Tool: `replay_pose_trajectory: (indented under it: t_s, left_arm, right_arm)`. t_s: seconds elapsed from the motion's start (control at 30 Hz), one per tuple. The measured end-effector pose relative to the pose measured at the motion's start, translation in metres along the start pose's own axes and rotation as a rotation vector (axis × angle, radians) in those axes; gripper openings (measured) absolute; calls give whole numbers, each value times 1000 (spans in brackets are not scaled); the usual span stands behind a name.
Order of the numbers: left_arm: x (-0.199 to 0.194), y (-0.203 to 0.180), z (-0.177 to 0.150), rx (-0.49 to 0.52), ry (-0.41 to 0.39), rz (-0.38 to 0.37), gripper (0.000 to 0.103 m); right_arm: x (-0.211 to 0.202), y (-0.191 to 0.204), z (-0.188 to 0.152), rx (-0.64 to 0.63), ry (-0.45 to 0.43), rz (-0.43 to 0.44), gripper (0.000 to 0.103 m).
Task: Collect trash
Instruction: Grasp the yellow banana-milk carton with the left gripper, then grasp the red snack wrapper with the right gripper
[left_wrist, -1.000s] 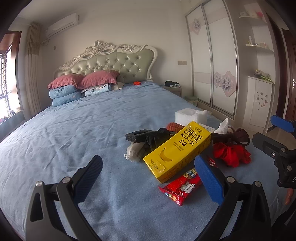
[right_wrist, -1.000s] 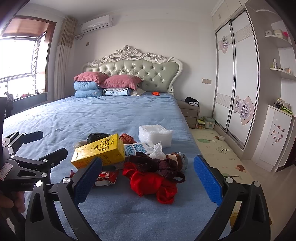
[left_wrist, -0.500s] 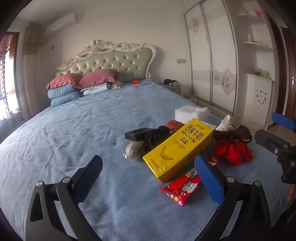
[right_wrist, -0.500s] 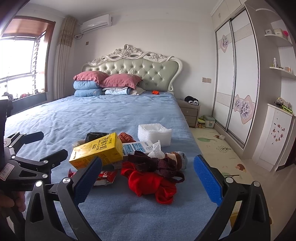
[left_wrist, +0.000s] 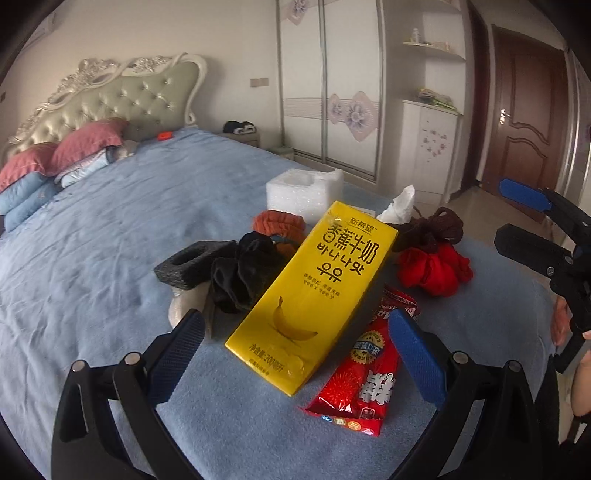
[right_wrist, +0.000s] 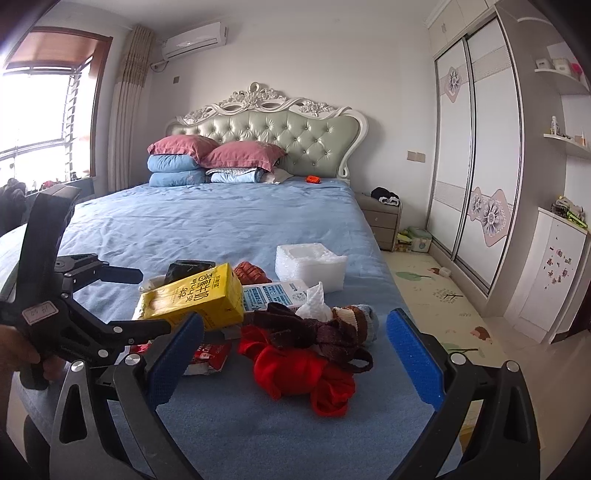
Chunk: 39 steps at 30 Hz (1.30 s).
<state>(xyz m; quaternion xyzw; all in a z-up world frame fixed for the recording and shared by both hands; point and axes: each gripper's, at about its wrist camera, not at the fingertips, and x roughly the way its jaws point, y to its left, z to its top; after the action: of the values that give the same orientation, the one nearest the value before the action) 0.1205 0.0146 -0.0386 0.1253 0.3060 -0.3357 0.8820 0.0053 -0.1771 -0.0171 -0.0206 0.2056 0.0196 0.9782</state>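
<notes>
Trash and clothes lie in a heap on the blue bed (left_wrist: 92, 258). A yellow banana-milk carton (left_wrist: 314, 291) lies flat, with a red snack wrapper (left_wrist: 358, 376) to its right. My left gripper (left_wrist: 295, 343) is open, its fingers either side of the carton's near end and apart from it. Behind sit black foam (left_wrist: 188, 262), white foam (left_wrist: 303, 192) and a tissue (left_wrist: 397, 203). My right gripper (right_wrist: 295, 354) is open over red cloth (right_wrist: 306, 373) and a brown knit (right_wrist: 314, 332). The right wrist view also shows the carton (right_wrist: 195, 299) and a white-blue carton (right_wrist: 273, 293).
Black cloth (left_wrist: 243, 273) and an orange sock (left_wrist: 277, 225) lie by the carton. Pillows (right_wrist: 207, 155) and the headboard (right_wrist: 295, 133) stand at the far end. A nightstand (right_wrist: 380, 218), wardrobe (right_wrist: 472, 147), play mat (right_wrist: 436, 295) and brown door (left_wrist: 528, 122) are to the right.
My left gripper has moved forward and swung right, so the yellow carton and red wrapper now lie close between its fingers. The right gripper has shifted only slightly.
</notes>
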Motion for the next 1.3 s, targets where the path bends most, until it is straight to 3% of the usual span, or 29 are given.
replay_pose_trajectory:
  t_s: [0.13,0.27,0.37,0.43,0.57,0.77,0.93,1.13,1.3]
  left_arm:
    - [16,8,3,-6,65,-59,99]
    - [24,11,-2,7,106,-63,96]
    - [32,11,-1,32,134,-61,87]
    - [34,13,2,26,148,-94,73]
    - [37,8,6,48,164,-114,68]
    - [29,-1,0,66,123,-31,59]
    - [10,1,-8,36,75,-42,53]
    - [0,10,-11,-6,67,-60,51]
    - [9,4,-4,8,93,-67,52]
  right_arm:
    - [5,-2,2,1,9,-1,95]
    - [8,-5,3,3,10,-3,95]
    - [9,-4,4,0,17,-1,95]
    - [9,-4,3,-4,20,1,95]
    - [10,0,3,-14,26,3,95]
    - [11,0,1,-6,32,20,95]
    - [6,6,1,-26,18,80,95]
    - [7,16,0,-42,60,284,95]
    - [7,17,2,-23,77,285,95]
